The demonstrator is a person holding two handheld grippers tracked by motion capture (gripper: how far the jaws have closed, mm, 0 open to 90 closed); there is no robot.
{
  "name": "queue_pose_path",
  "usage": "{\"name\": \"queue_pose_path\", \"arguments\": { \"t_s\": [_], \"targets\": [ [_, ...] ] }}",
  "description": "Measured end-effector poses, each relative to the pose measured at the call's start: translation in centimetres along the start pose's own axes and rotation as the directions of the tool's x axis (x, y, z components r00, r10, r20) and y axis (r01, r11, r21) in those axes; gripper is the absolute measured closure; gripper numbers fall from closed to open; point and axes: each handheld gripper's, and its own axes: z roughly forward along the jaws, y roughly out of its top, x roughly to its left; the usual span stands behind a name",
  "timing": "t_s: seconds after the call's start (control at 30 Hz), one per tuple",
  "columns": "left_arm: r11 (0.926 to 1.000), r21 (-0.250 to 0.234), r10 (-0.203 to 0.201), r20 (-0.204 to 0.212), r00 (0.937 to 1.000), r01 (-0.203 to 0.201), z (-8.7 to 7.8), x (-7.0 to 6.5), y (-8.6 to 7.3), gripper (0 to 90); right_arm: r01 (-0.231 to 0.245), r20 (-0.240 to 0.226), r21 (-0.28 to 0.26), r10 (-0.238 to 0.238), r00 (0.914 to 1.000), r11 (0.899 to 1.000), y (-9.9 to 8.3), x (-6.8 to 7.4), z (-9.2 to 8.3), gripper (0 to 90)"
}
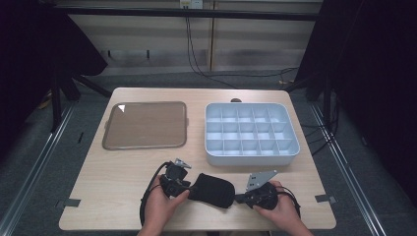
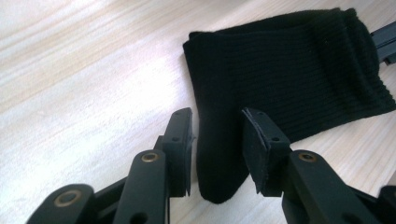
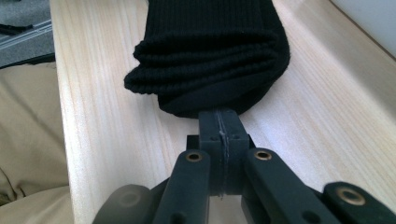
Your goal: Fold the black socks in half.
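Observation:
A folded black ribbed sock (image 1: 212, 190) lies near the table's front edge, between my two grippers. My left gripper (image 1: 189, 190) is at its left end. In the left gripper view its jaws (image 2: 217, 126) stand apart on either side of the sock's narrow rounded end (image 2: 219, 177), and the pads do not press on it. My right gripper (image 1: 239, 198) is at the sock's right end. In the right gripper view its jaws (image 3: 219, 114) are pressed together right at the lowest layer of the stacked folds (image 3: 210, 60), pinching that edge.
A grey box with several compartments (image 1: 252, 158) stands at the back right, and a flat brown tray (image 1: 144, 146) at the back left. The front edge of the wooden table (image 1: 113, 187) is close to both hands. The person's beige trousers (image 3: 28, 140) are beyond that edge.

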Motion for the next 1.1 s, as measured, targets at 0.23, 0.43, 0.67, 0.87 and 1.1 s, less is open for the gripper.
{"name": "queue_pose_path", "arguments": {
  "t_s": [0.23,0.43,0.67,0.87,1.1],
  "targets": [
    [0.9996,0.027,0.0,0.033,0.9995,-0.001,0.2,-0.1,0.1,81.3,0.004,-0.001,-0.003,-0.004,1.0,1.0,0.1,0.1,0.2,89.9],
    [0.9995,0.027,0.014,0.039,0.9991,-0.015,-0.3,-0.4,0.5,81.9,-0.001,-0.006,-0.006,0.001,1.0,1.0,0.1,0.0,0.2,89.9],
    [0.9983,0.018,0.054,0.01,0.9985,-0.055,-0.8,-1.6,1.5,81.1,-0.01,-0.012,-0.011,0.01,0.9999,1.0,0.1,0.0,0.3,89.9],
    [0.9955,0.014,0.093,0.007,0.9956,-0.093,-0.9,-2.5,2.2,81.1,-0.018,-0.011,-0.011,0.018,0.9998,1.0,0.1,0.0,0.3,89.8],
    [0.9915,0.01,0.129,0.001,0.9916,-0.129,-0.7,-3.5,2.8,80.5,-0.013,-0.009,-0.013,0.013,0.9999,1.0,0.2,0.0,0.4,89.9]
  ]
}}
